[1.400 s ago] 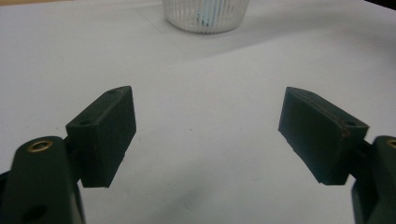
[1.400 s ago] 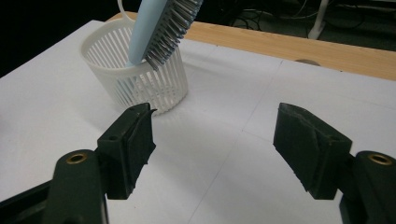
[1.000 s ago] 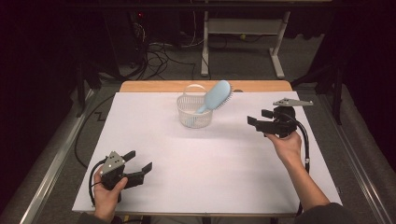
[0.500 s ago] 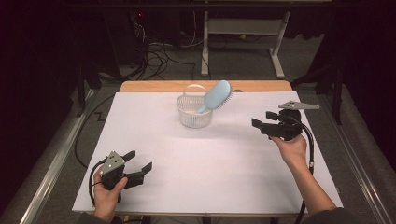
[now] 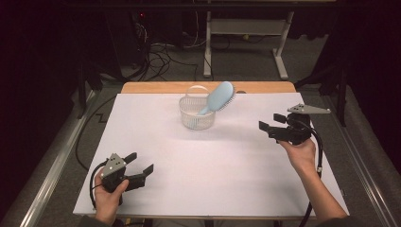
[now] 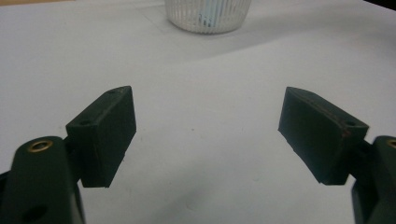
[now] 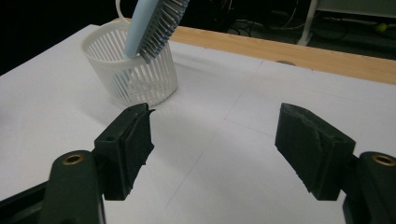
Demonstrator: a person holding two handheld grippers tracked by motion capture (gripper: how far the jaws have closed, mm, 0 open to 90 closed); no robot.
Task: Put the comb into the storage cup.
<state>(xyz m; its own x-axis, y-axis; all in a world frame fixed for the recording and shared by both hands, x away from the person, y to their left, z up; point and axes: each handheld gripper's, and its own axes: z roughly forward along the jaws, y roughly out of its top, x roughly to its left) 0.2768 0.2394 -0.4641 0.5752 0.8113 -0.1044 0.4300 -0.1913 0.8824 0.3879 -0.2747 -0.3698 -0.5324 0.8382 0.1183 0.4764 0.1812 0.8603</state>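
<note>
A white slatted basket (image 5: 196, 118) stands near the far middle of the white table top (image 5: 213, 175). A light blue hairbrush (image 5: 220, 97) leans in it, head up and tilted right. The right gripper view shows the basket (image 7: 130, 70) and the hairbrush (image 7: 152, 23) with its bristles facing the camera. My right gripper (image 5: 269, 121) hovers right of the basket, pointing left. Its jaws have just been opening and nothing is between them (image 7: 215, 140). My left gripper (image 5: 142, 161) rests at the near left, open and empty (image 6: 208, 126), facing the basket (image 6: 208, 14).
A wooden strip (image 5: 265, 87) runs along the table's far edge behind the basket. Beyond it are a dark floor with cables (image 5: 161, 52) and a white metal frame (image 5: 246, 28). Metal rails (image 5: 52, 170) flank the table.
My right gripper has drifted slightly right, away from the basket. The left gripper, the basket and the brush have not moved.
</note>
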